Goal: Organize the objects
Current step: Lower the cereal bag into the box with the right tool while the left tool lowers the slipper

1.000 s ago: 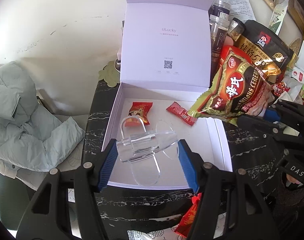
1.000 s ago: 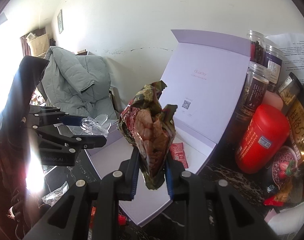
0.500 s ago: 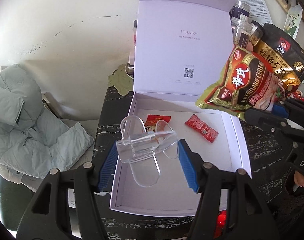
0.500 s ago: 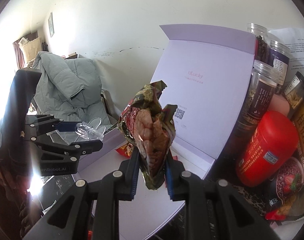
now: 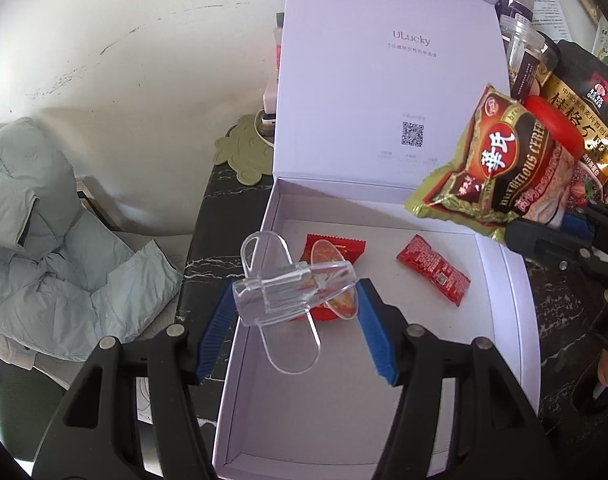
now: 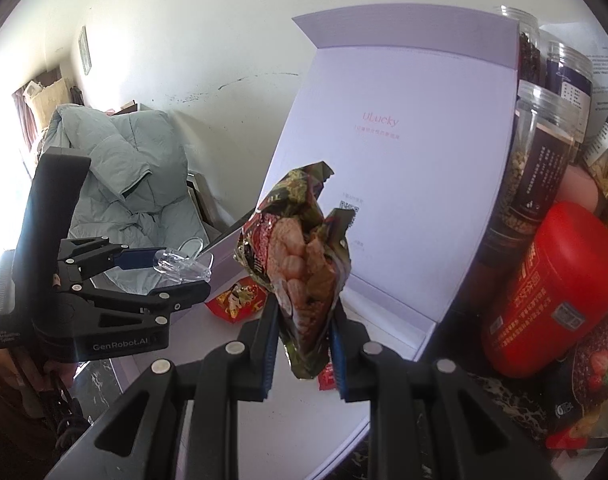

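Observation:
An open lilac gift box (image 5: 500,288) lies on the dark marble table, its lid (image 5: 388,80) standing upright at the back. Two red snack sachets (image 5: 432,268) (image 5: 344,248) lie on its floor. My left gripper (image 5: 296,300) is shut on a clear plastic clip (image 5: 288,292) and hangs over the box's left part. My right gripper (image 6: 304,340) is shut on a cereal packet (image 6: 300,264), gold and dark red (image 5: 504,164), held above the box's right side. In the right wrist view the left gripper (image 6: 160,276) with the clip (image 6: 180,266) shows at the left.
Right of the box stand several jars (image 6: 544,152), a red canister (image 6: 556,288) and a black oat bag (image 5: 584,92). A grey-green padded jacket (image 5: 44,240) lies on a seat left of the table. A green mat (image 5: 248,152) sits behind the box.
Both grippers have moved forward and down over the open box with their loads still held. The box and its lid now loom larger in both views.

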